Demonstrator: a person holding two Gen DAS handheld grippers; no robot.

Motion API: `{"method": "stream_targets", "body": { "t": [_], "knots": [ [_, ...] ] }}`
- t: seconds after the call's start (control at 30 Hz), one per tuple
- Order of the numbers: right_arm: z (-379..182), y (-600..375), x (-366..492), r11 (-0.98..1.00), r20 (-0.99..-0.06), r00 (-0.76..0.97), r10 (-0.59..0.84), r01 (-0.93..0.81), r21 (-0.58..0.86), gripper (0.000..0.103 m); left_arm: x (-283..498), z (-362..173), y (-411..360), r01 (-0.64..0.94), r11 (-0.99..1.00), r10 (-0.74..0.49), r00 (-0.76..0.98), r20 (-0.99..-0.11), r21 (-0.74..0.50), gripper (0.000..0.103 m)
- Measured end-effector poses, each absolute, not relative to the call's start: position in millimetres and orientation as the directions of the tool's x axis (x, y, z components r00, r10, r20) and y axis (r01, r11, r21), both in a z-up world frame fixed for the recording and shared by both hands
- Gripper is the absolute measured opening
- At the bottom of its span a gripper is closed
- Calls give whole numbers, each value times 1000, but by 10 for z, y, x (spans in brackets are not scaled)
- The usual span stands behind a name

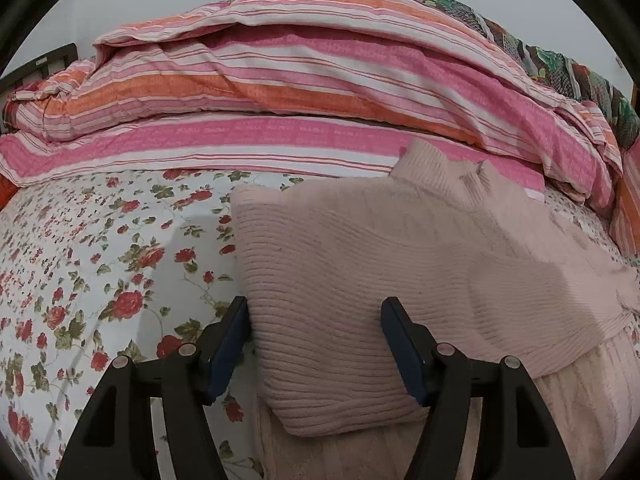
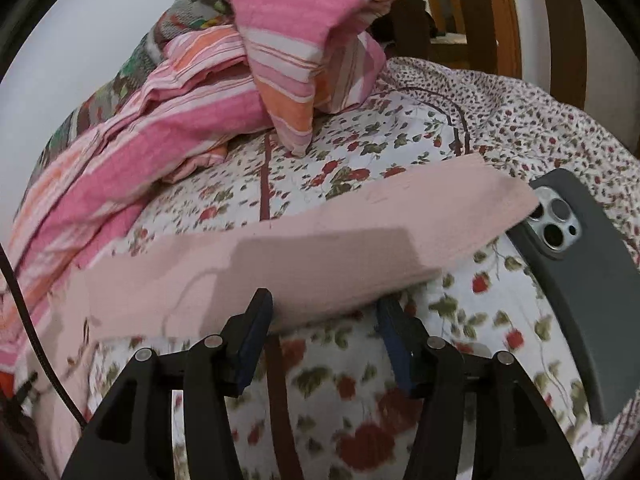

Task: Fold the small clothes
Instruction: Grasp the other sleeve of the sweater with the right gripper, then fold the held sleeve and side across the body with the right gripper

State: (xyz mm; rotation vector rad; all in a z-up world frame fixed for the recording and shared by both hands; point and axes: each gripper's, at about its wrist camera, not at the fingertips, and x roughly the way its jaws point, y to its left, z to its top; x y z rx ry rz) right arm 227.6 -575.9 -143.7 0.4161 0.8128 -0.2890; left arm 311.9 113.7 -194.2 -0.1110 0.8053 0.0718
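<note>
Left gripper (image 1: 314, 314) released, jaws apart w/ pink sweater (image 1: 360, 256) fold between, centre frame. Right gripper (image 2: 322, 310) also released, below the sleeve (image 2: 320, 248); phone (image 2: 580, 264) at right.

My left gripper (image 1: 314, 314) is matte black plastic: two angular finger arms with triangular cut-outs, round silver pins at the pivots, and flat dark-blue pads (image 1: 228, 344) on the inner faces. My right gripper (image 2: 324, 312) looks the same, with silver pins and blue pads (image 2: 396, 348).
</note>
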Motion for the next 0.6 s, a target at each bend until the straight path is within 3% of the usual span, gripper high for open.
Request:
{"method": "stream_targets", "body": {
  "t": [0.03,0.07,0.1,0.13,0.3,0.43,0.6],
  "knots": [
    [-1428,-5765,2294,879,-750,655,-98,410,243,51,3122,-1941,1134,-106,992,23,691,-723,-70,65],
    [-1417,-5763,2313,879,-750,651,-121,421,224,35,3123,-1941,1132,-106,992,23,691,-723,-70,65],
    [-1398,-5740,2346,882,-750,641,-165,436,178,10,3124,-1940,1132,-107,992,22,690,-723,-71,65],
    [-1377,-5718,2368,890,-747,639,-184,431,150,7,3123,-1940,1131,-107,992,22,690,-723,-71,65],
    [-1150,-5501,2419,911,-689,671,-275,411,35,6,3108,-1929,1160,-107,990,5,691,-723,-95,67],
    [-818,-5221,2435,923,-631,719,-291,384,12,6,3054,-1879,1265,-121,981,-24,708,-706,-154,75],
    [-340,-4667,2464,947,-546,789,-281,321,-22,6,2936,-1790,1548,-161,946,-71,743,-666,-281,80]
  ]
}}
